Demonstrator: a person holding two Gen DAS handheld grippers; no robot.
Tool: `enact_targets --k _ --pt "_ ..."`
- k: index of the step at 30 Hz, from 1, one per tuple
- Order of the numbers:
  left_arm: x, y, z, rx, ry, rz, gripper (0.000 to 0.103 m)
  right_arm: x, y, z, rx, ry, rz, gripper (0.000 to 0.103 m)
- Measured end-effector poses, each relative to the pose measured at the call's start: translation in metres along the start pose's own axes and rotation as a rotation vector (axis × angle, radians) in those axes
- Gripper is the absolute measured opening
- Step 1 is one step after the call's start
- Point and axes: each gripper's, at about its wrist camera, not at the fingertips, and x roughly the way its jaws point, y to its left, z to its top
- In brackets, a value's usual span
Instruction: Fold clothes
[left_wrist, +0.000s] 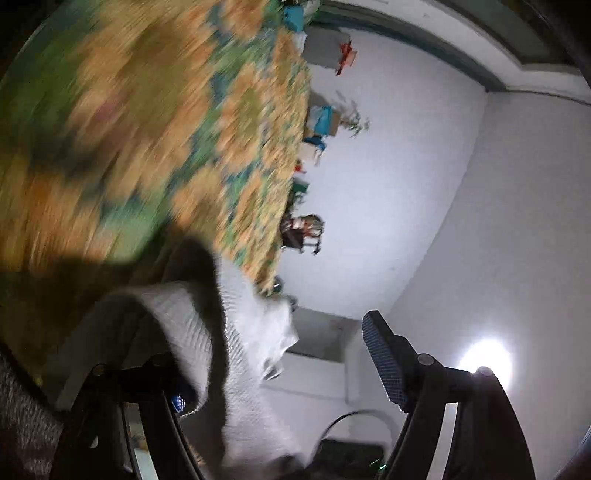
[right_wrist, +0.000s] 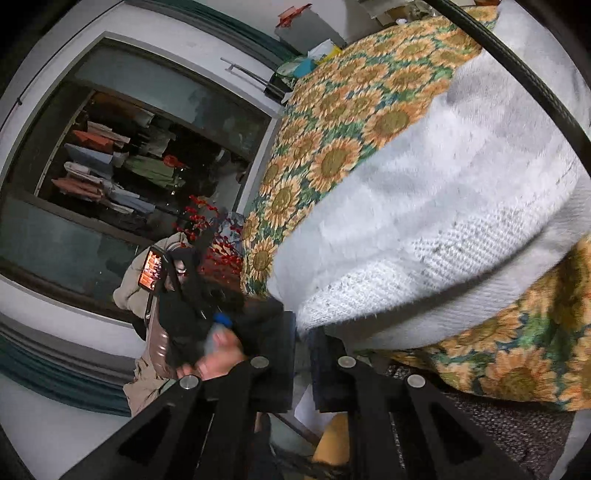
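The left gripper (left_wrist: 280, 373) stands with jaws wide, a white knitted sweater (left_wrist: 255, 343) draped over its left finger and hanging between the two. To the right, the right gripper (right_wrist: 303, 343) pinches an edge of that fluffy white garment (right_wrist: 436, 229), which lies across a sunflower-printed orange-and-green cloth (right_wrist: 332, 122) covering the surface.

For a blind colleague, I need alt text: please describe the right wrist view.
The right gripper, jaws shut, pinches the edge of a white knitted sweater that lies on a sunflower-print cover. To the left, a seated person holds a phone before a dark window showing hanging clothes.
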Motion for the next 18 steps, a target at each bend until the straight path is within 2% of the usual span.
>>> enact_targets --k 3,6,10,12,13,17,18 --pt "0.001 -0.008 0.024 0.011 -0.025 0.047 0.078 0.023 0.003 0.001 0.0 0.021 -0.01 0.009" --pt "0.011 -0.01 0.036 -0.029 0.027 0.057 0.077 0.052 0.001 -0.001 0.01 0.078 -0.016 0.009" --pt "0.022 -0.024 0.042 0.029 0.087 0.145 0.077 0.082 -0.009 -0.02 0.041 0.191 -0.014 0.008" --pt "0.028 -0.044 0.037 0.174 0.072 0.333 0.076 0.084 -0.014 -0.027 0.034 0.225 -0.028 0.009" --pt "0.029 -0.052 0.031 0.24 0.07 0.394 0.076 0.082 -0.017 -0.029 0.032 0.239 -0.033 0.012" --pt "0.029 -0.081 -0.001 0.528 0.011 0.637 0.076 0.037 -0.021 -0.015 -0.006 0.138 -0.044 0.023" --pt "0.025 -0.088 -0.009 0.605 -0.018 0.701 0.076 0.022 -0.021 -0.007 -0.023 0.072 -0.065 0.026"
